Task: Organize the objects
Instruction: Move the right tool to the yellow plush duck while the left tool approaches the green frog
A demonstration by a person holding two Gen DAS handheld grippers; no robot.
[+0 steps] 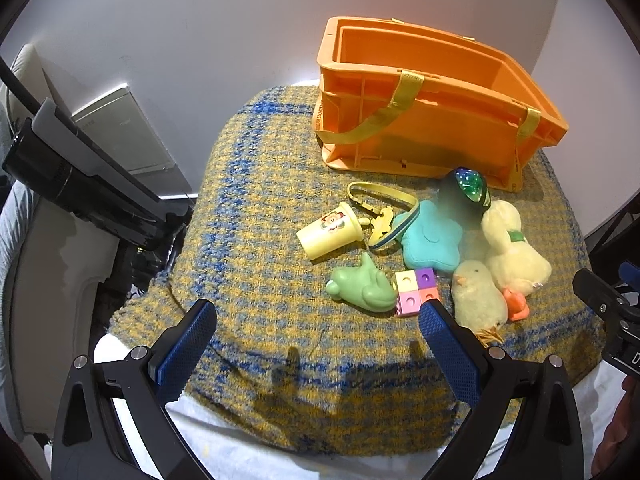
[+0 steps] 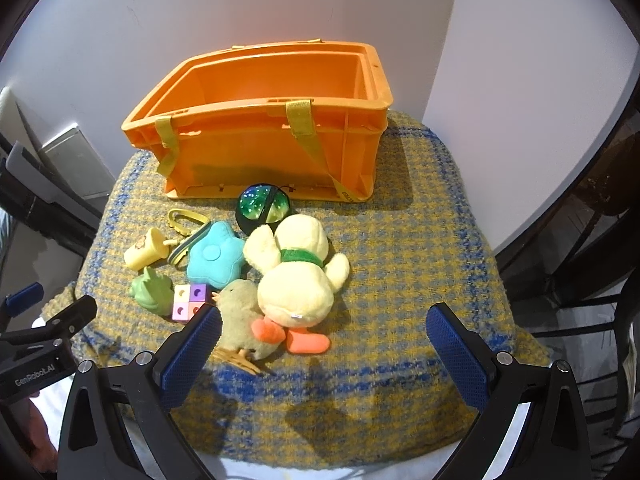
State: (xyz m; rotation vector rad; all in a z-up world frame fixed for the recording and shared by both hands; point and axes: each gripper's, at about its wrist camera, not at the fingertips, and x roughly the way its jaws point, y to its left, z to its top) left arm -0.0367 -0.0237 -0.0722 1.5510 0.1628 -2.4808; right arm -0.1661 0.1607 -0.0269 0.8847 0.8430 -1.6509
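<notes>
Jaws spread wide on left gripper and right gripper, nothing held. Hovering near edge of yellow-blue woven blanket. Toys heaped just before empty orange plastic crate: big yellow plush duck, small fuzzy chick closest. Crate open-topped, probably for drop-ins.

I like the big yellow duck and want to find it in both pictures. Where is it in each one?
Left wrist view: the big yellow duck lies right of center, beside the small chick.
Right wrist view: the duck lies near the middle, face down, its orange feet toward the camera.
Shared landmark: the orange crate stands behind the toys in both views.
</notes>
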